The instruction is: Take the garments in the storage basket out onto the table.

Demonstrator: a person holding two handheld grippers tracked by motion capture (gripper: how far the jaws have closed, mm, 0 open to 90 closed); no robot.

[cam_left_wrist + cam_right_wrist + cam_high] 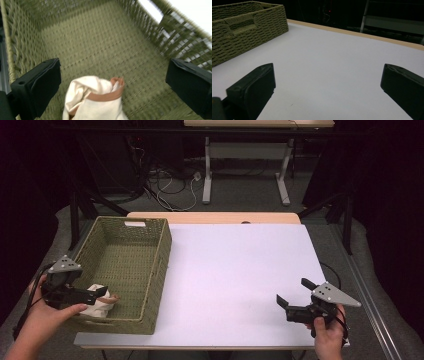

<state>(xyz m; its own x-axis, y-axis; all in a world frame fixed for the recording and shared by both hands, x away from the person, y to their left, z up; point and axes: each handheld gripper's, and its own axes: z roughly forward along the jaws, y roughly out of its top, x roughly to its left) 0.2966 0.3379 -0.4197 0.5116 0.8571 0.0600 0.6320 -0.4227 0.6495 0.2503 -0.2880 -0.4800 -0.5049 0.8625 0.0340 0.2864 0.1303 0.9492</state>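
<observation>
— While lying loose in the near corner of the woven basket (150, 270), cream cloth (92, 100), seemingly dropped off already?
— Likely so. Left gripper (110, 82) above it, jaws spread wide, gripping nothing. Right gripper (291, 296) well apart over the white table (240, 270), likewise spread, idle. Little left, apparently.

Dim surrounds, bright tabletop, slight blur

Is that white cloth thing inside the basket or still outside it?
Inside: the cream cloth pouch lies on the woven basket floor, between the open left claw jaws.
</observation>
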